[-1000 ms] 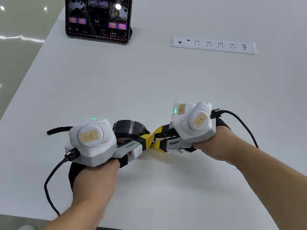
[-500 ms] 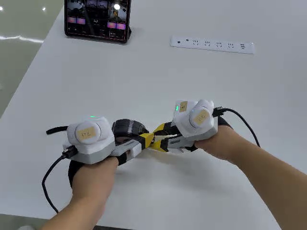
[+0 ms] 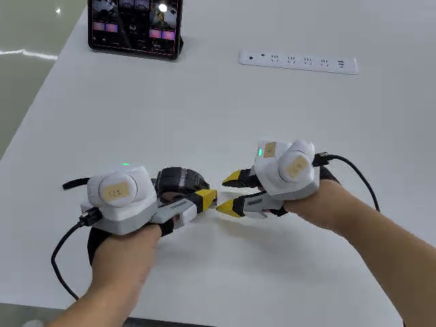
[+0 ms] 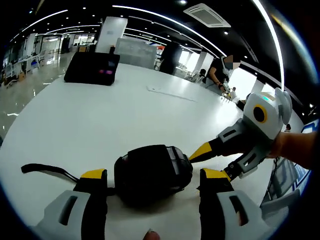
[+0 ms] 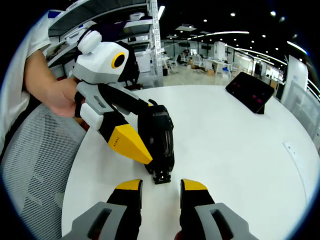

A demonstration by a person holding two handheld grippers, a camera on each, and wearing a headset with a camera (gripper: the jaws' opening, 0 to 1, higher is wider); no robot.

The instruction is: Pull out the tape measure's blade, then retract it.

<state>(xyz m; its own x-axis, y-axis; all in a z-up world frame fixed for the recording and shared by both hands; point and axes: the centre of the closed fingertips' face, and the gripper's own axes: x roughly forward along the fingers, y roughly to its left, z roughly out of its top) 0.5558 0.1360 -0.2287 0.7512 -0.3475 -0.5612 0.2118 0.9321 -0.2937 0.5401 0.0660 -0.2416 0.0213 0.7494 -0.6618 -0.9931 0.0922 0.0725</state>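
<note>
Setting: broad white counter (image 3: 204, 102) in an open-plan hall.

- Tablet (image 3: 133, 27): far left edge, screen lit.
- Black strap (image 3: 73, 184): lies flat, trailing left from the case.
- Left hand-held gripper (image 4: 155, 176): jaws clamped on either flank of the tape measure (image 3: 180, 180), a black case low on the counter, left of centre.
- Blade tab (image 5: 160, 176): at the case mouth, facing the right hand-held gripper; blade not drawn.
- Right hand-held gripper (image 3: 230, 193): jaws apart, holding nothing, tips just short of the tab.
- Power strip (image 3: 298, 61): far right, well apart.

Handling, as a judgement: step in hand is seizing the tab. Centre it between the right jaws, close squarely, then draw straight away from the mouth while the left grip braces the case.

Obscured: the left gripper's far jaw behind the case in the head view; any lock button; whether the case rests on the counter or hangs just above it.
</note>
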